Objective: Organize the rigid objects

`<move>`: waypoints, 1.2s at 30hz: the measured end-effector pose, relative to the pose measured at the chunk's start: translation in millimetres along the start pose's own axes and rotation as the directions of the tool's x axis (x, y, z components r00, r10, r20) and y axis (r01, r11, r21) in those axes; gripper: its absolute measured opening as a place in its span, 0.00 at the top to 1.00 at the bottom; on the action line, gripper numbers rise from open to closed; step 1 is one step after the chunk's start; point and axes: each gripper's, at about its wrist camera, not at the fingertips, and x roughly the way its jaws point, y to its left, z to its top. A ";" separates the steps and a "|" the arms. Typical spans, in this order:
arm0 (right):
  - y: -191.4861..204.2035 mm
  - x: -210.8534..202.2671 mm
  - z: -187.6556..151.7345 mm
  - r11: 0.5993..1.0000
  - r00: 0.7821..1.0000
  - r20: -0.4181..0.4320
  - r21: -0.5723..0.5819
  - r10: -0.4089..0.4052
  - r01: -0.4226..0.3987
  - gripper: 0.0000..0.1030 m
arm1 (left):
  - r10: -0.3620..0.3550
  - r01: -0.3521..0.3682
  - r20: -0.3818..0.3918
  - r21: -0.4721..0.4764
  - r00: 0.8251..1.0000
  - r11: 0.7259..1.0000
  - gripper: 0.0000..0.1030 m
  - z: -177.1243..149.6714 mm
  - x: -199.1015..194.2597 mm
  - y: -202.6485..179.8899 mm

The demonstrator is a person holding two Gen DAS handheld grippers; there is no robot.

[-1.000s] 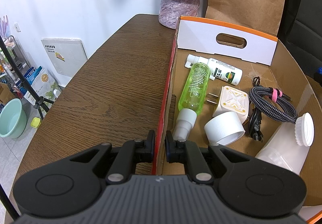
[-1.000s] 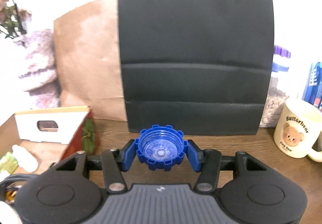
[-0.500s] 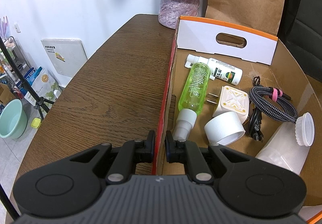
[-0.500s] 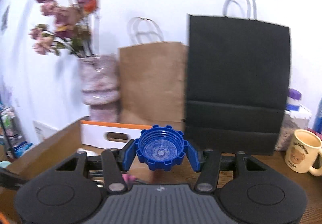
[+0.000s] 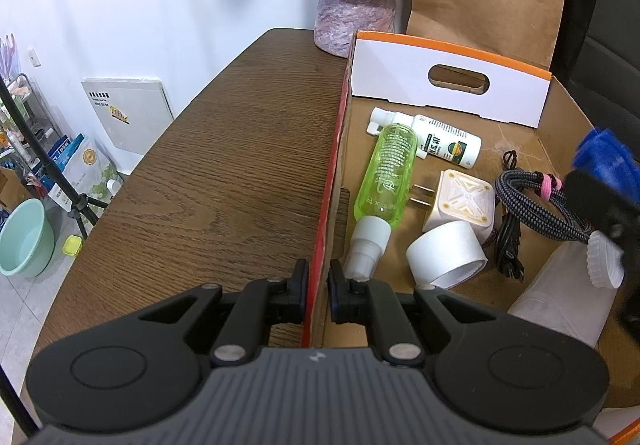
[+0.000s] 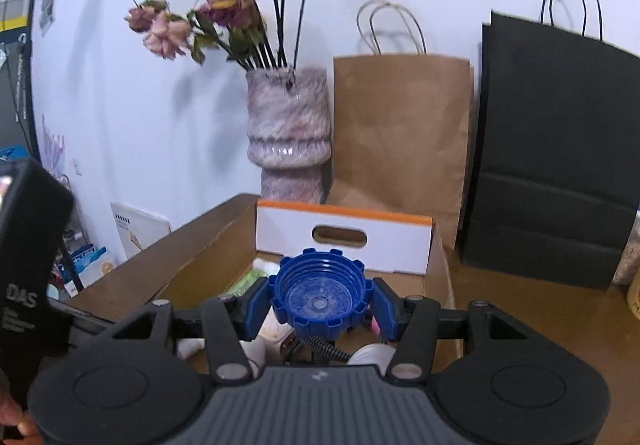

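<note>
My left gripper (image 5: 318, 291) is shut on the red left wall of the cardboard box (image 5: 324, 229), one finger on each side. Inside the box lie a green bottle (image 5: 386, 177), a white labelled bottle (image 5: 444, 143), a cream plug adapter (image 5: 460, 201), a white roll (image 5: 446, 255), a coiled black cable (image 5: 532, 205) and a white jar with a ribbed lid (image 5: 560, 301). My right gripper (image 6: 319, 303) is shut on a blue ribbed cap (image 6: 319, 299) and hangs over the box (image 6: 400, 241). The blue cap (image 5: 606, 161) shows at the right edge of the left wrist view.
A mottled pink vase (image 6: 288, 133) with dried flowers stands behind the box. A brown paper bag (image 6: 400, 125) and a black paper bag (image 6: 552, 149) stand beside it. The wooden table (image 5: 208, 181) stretches left of the box. A black device (image 6: 28, 245) stands at the left.
My right gripper has swung left with the blue cap, from facing the black bag to above the box. It now enters the left wrist view. The left gripper has not moved.
</note>
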 end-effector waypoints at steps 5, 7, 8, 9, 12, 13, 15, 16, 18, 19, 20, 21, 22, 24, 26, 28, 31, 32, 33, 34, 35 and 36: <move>8.1 11.5 -6.7 0.999 0.999 -0.044 -0.033 -0.011 0.010 0.48 | -0.001 0.001 0.000 0.001 1.000 1.000 0.89 0.1 0.1 -0.3; 6.6 11.8 -7.4 0.999 0.999 -0.046 -0.038 -0.019 0.017 0.44 | -0.001 0.001 0.000 0.001 1.000 1.000 0.89 0.0 0.0 -0.7; 4.5 11.3 -6.9 0.999 0.999 -0.046 -0.033 -0.024 0.022 0.30 | 0.000 0.000 0.000 0.002 1.000 1.000 0.89 0.0 0.1 -0.7; 2.8 10.7 -6.7 0.999 0.998 -0.044 -0.031 -0.033 0.032 0.12 | 0.000 0.000 0.000 0.001 1.000 1.000 0.89 0.0 0.0 -0.6; -2.0 8.1 -4.4 0.997 0.997 -0.025 -0.025 -0.067 0.066 0.00 | -0.001 0.001 0.000 0.001 1.000 1.000 0.89 0.1 0.0 -0.7; -3.7 8.2 -3.4 0.997 0.997 -0.028 -0.021 -0.069 0.068 0.00 | -0.001 0.001 0.000 0.001 1.000 1.000 0.89 0.0 0.0 -0.6; -6.4 10.1 -2.9 0.998 0.997 -0.041 -0.016 -0.066 0.065 0.00 | 0.000 0.000 0.000 0.003 1.000 1.000 0.89 0.1 0.0 -0.7; -7.2 11.1 -2.9 0.998 0.997 -0.043 -0.015 -0.067 0.066 0.00 | 0.000 0.000 0.000 0.003 1.000 1.000 0.89 0.1 0.1 -0.5; -8.0 11.9 -3.1 0.998 0.997 -0.046 -0.013 -0.068 0.068 0.00 | 0.000 0.000 0.000 0.003 1.000 1.000 0.89 0.2 0.3 -0.5; -7.7 11.8 -3.2 0.997 0.997 -0.045 -0.016 -0.070 0.069 0.00 | 0.000 0.000 0.000 0.004 1.000 1.000 0.89 0.2 0.3 -0.5; -6.9 11.8 -3.0 0.997 0.996 -0.044 -0.018 -0.071 0.070 0.00 | 0.000 0.000 -0.001 0.003 1.000 1.000 0.89 0.2 0.3 -0.5; -6.8 11.8 -3.1 0.997 0.996 -0.044 -0.019 -0.071 0.071 0.00 | 0.000 0.000 -0.001 0.003 1.000 1.000 0.89 0.2 0.3 -0.5; -6.8 11.7 -3.2 0.997 0.996 -0.044 -0.018 -0.071 0.071 0.00 | 0.000 0.000 -0.001 0.003 1.000 1.000 0.89 0.2 0.3 -0.5; -6.8 11.7 -3.2 0.997 0.996 -0.044 -0.016 -0.072 0.071 0.00 | 0.001 -0.001 -0.002 0.002 1.000 1.000 0.89 0.3 0.3 -0.5; -7.3 10.8 -2.9 0.997 0.996 -0.044 -0.015 -0.073 0.072 0.00 | 0.005 -0.005 -0.005 0.002 1.000 1.000 0.89 0.7 0.3 -0.9; -8.0 8.0 -1.8 0.997 0.996 -0.037 -0.012 -0.078 0.078 0.00 | 0.015 -0.015 -0.005 0.007 1.000 1.000 0.88 1.0 -0.7 -2.7; -10.7 -2.5 0.5 0.997 0.997 -0.013 -0.001 -0.079 0.079 0.00 | 0.041 -0.041 -0.005 0.022 0.999 0.999 0.82 1.9 -6.0 -7.0; -12.4 -7.4 0.9 0.997 0.997 -0.006 0.003 -0.078 0.078 0.00 | 0.042 -0.042 -0.001 0.024 0.999 0.999 0.70 2.9 -10.3 -7.9; -14.3 -12.5 0.9 0.997 0.997 0.001 0.008 -0.078 0.078 0.00 | 0.039 -0.039 0.009 0.028 0.999 0.999 0.60 4.3 -16.0 -8.5; -16.8 -19.2 0.6 0.997 0.997 0.010 0.014 -0.076 0.076 0.00 | 0.035 -0.036 0.025 0.033 0.999 0.999 0.42 5.4 -22.6 -9.3; -19.1 -25.3 0.5 0.997 0.997 0.017 0.019 -0.077 0.077 0.00 | 0.035 -0.038 0.050 0.044 0.998 0.998 0.30 6.3 -30.6 -10.8; -22.0 -32.7 0.0 0.997 0.997 0.026 0.025 -0.078 0.078 0.00 | 0.038 -0.043 0.081 0.060 0.996 0.997 0.26 6.4 -40.4 -12.9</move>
